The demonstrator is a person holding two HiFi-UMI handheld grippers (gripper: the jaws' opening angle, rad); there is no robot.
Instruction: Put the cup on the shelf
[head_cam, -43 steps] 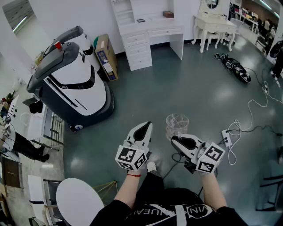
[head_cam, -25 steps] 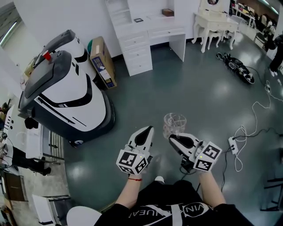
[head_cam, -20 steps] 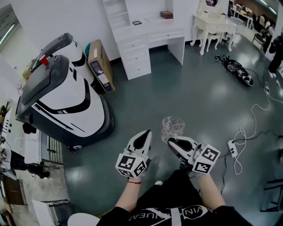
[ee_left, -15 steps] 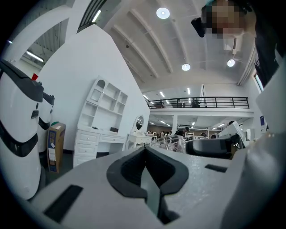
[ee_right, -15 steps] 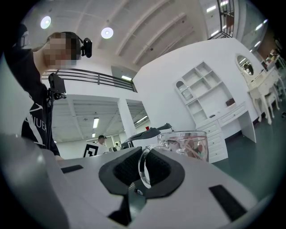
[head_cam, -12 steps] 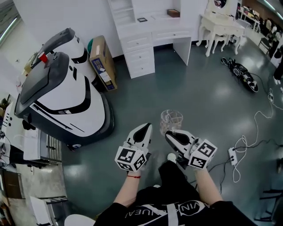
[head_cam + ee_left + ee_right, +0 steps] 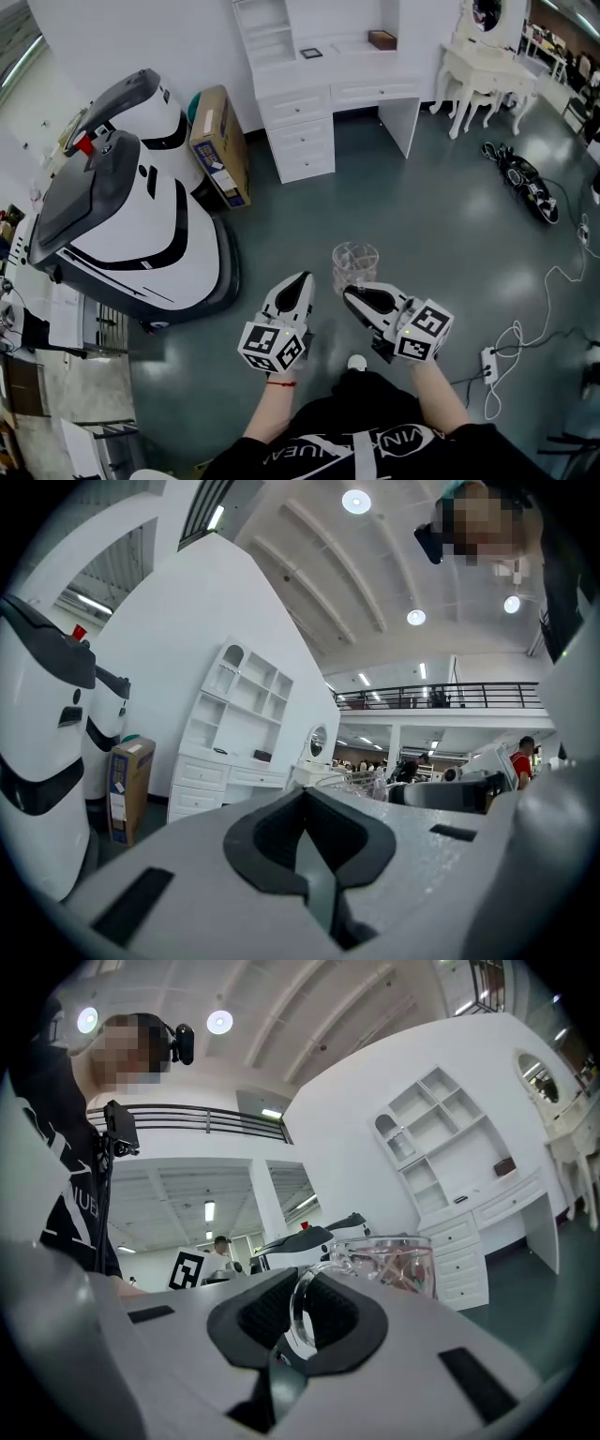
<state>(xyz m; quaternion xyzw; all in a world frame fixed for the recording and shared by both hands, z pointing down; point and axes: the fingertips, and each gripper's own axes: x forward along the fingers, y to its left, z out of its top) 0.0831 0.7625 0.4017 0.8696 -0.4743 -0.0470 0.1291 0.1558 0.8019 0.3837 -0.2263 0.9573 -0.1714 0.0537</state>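
The right gripper [image 7: 351, 292] is held above the grey floor [image 7: 450, 206]. Its jaws are clamped on the handle of a clear glass cup [image 7: 354, 264]. The cup is upright, at the gripper's 12 o'clock. The left gripper [image 7: 302, 281] sits just beside the right one, at its 9 o'clock, jaws pressed together with nothing between them. A white shelf unit [image 7: 272, 33] stands against the wall at the person's 12 o'clock, above a drawer desk [image 7: 323, 94], well apart from the cup. A floor-cleaning machine [image 7: 131, 216] stands at 10 o'clock. A cardboard box [image 7: 220, 145] stands between it and the desk.
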